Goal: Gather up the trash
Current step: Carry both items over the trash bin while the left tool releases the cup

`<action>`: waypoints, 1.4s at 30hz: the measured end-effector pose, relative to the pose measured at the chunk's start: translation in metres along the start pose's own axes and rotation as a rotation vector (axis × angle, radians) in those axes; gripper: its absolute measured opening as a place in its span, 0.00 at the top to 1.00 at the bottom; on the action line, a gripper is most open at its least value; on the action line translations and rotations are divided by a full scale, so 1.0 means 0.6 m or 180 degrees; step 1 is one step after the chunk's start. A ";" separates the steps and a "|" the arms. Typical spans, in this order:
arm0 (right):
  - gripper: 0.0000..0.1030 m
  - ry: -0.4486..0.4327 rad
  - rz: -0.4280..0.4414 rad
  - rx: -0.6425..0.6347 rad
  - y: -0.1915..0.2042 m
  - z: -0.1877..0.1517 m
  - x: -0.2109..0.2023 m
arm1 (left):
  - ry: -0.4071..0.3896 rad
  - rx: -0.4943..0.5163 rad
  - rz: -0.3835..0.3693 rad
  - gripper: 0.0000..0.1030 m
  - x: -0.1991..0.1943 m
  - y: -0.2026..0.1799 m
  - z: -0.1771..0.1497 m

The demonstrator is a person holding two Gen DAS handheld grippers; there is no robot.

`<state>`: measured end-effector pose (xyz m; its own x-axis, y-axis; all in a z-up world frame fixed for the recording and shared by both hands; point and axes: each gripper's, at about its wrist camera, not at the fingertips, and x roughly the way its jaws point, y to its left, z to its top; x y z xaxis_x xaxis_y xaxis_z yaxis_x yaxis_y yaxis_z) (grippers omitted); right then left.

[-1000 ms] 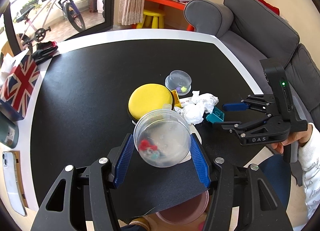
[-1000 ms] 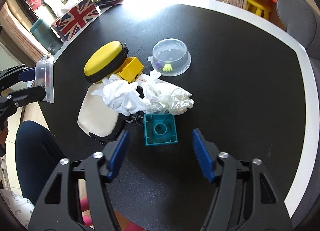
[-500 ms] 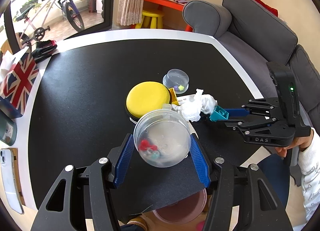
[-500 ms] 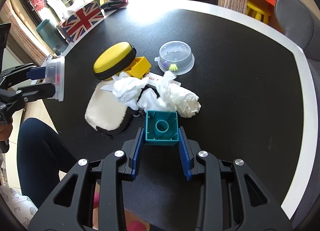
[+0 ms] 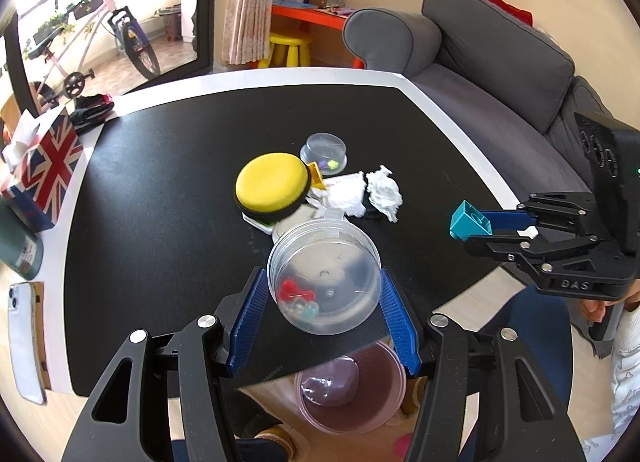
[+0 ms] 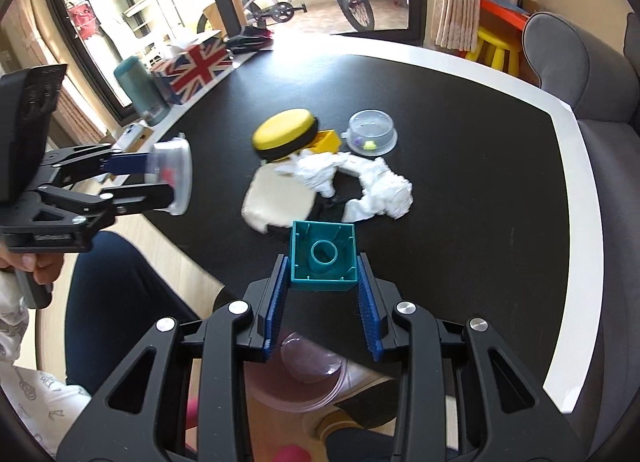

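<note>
- Left wrist view: the left tongs (image 5: 324,304) pinch a clear round tub (image 5: 325,276) holding small toys, above the near edge of the black counter (image 5: 160,198), nearer than the crumpled tissues (image 5: 382,192).
- Right wrist view: the right tongs (image 6: 322,292), their jaws having just been closing, pinch a teal toy brick (image 6: 323,256) lifted nearer than the tissues (image 6: 380,190); a pink bowl (image 6: 296,386) sits below.

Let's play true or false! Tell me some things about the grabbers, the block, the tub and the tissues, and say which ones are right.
1. The right gripper holds a teal block. True.
2. The left gripper is empty. False: it is shut on a clear tub.
3. The tissues lie on the table. True.
4. The teal block rests on the table. False: it is lifted off it.
5. A pink bin sits below the table edge. True.
</note>
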<state>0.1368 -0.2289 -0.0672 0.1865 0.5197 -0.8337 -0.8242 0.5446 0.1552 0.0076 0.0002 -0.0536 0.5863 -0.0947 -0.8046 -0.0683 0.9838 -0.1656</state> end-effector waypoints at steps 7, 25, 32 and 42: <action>0.68 -0.0041 0.0064 -0.0016 0.039 -0.047 -0.031 | -0.0009 0.0055 -0.0023 0.46 -0.018 -0.018 -0.033; 0.68 0.0078 0.0140 0.0029 0.082 -0.155 -0.021 | 0.0291 0.0101 -0.0209 0.46 0.018 -0.068 -0.149; 0.68 0.0111 0.0171 0.0093 0.081 -0.181 -0.010 | 0.0364 0.0136 -0.0226 0.45 0.033 -0.082 -0.173; 0.67 0.0041 0.0166 0.0097 0.080 -0.185 -0.022 | 0.0199 0.0111 -0.0272 0.10 0.016 -0.092 -0.164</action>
<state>0.0354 -0.2827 -0.1076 0.1365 0.5395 -0.8309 -0.8159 0.5370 0.2146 -0.0624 -0.0700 -0.1079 0.5371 -0.1866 -0.8226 0.0085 0.9764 -0.2160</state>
